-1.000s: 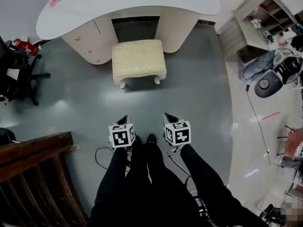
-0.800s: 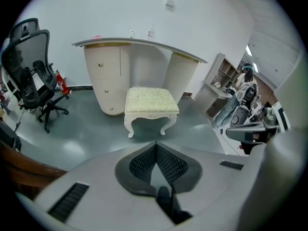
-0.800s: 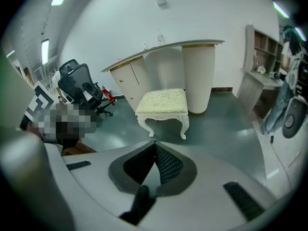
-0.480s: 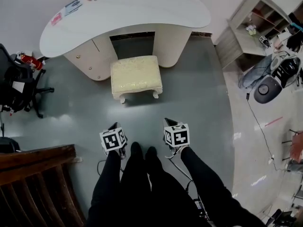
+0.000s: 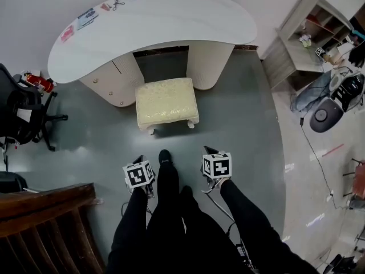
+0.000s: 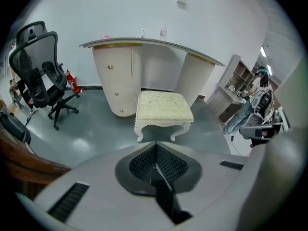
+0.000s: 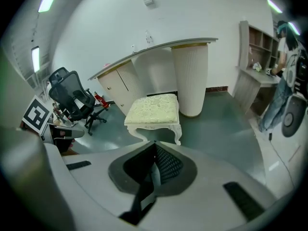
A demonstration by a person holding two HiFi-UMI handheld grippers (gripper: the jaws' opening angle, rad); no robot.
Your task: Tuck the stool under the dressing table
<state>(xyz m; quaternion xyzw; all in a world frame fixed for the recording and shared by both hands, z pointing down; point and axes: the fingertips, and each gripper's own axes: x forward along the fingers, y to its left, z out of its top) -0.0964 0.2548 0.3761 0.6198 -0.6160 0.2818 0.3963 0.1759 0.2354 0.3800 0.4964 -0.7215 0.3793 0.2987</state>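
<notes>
A cream cushioned stool [image 5: 167, 103] with carved white legs stands on the grey floor just in front of the kneehole of the curved white dressing table [image 5: 159, 21]. Both gripper views show the stool [image 6: 163, 112] [image 7: 153, 111] a short way ahead, untouched. My left gripper [image 5: 141, 163] and right gripper [image 5: 210, 153] hang side by side near my legs, well short of the stool. Each has its jaws closed together with nothing between them [image 6: 155, 154] [image 7: 155, 153].
A black office chair [image 5: 23, 113] stands left of the table, with a red extinguisher [image 5: 35, 80] by it. A dark wooden rail [image 5: 45, 221] fills the lower left. Shelving [image 5: 311, 36] and equipment with cables [image 5: 325, 116] lie to the right. Small items lie on the tabletop [image 5: 88, 15].
The view has drawn back a little from the table. My left gripper dropped lower and nearer my leg; my left foot has stepped forward toward the stool. The stool has not moved.
</notes>
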